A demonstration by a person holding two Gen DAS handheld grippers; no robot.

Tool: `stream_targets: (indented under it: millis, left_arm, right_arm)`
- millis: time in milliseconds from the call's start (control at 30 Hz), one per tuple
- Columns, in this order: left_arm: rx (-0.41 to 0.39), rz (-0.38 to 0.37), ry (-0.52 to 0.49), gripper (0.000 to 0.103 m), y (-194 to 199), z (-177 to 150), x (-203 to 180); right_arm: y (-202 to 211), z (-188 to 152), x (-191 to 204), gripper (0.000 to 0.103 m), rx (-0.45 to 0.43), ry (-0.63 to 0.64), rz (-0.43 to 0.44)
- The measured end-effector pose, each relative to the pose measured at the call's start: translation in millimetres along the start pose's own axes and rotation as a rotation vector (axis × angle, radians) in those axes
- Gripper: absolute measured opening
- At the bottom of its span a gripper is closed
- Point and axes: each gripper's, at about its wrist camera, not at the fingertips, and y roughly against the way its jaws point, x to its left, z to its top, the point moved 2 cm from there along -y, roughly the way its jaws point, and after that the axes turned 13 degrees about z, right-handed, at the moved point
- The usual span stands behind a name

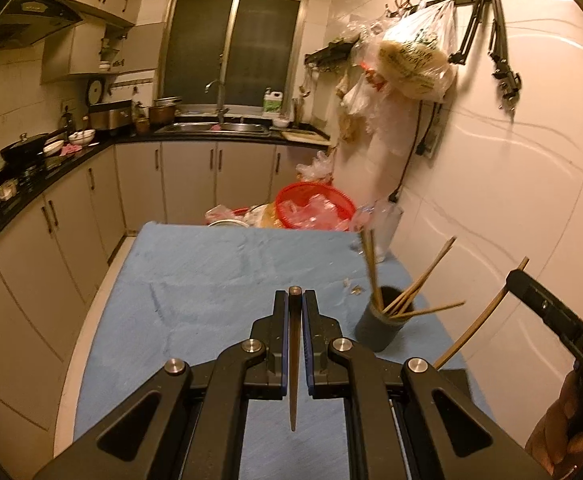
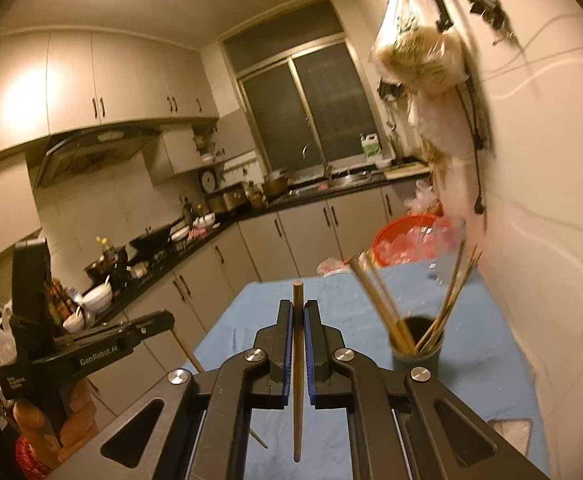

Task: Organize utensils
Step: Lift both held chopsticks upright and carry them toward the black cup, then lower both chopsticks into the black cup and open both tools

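My left gripper (image 1: 294,300): clamped on dark chopstick (image 1: 293,360), lengthwise between my pads.
My right gripper (image 2: 298,312): clamped on light chopstick (image 2: 298,360), tip past my fingertips.
Holder cup (image 1: 383,324): ahead, right.

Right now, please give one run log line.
left gripper: shut on chopstick | right gripper: shut on chopstick | cup: holds chopsticks

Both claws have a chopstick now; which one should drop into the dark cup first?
Right, probably. The right claw, shut on its chopstick, has the dark cup just ahead and slightly to its side. The left claw, gripping the dark chopstick, sits farther across the blue cloth.
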Motion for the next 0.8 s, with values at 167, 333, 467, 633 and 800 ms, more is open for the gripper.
stream_targets:
  millis: [167,333,467,633,800]
  left_arm:
    - [-0.042,-0.039,0.0,0.007,7,31,-20]
    - [-0.071,-0.093,0.013,0.007,4,66,-46]
    - [-0.083,-0.118,0.016,0.007,-4,88,-67]
    - [-0.096,-0.145,0.025,0.007,-19,107,-89]
    - [-0.068,-0.158,0.04,0.007,-50,108,-109]
  right_arm:
    - [16,40,-11,0.006,-0.066,0.012,-0.044]
    - [24,79,-31,0.006,-0.128,0.002,-0.081]
    - [23,102,-48,0.006,-0.155,-0.018,-0.1]
    - [17,123,-66,0.006,-0.182,-0.016,-0.135]
    - [-1,123,-87,0.006,-0.161,0.009,-0.19]
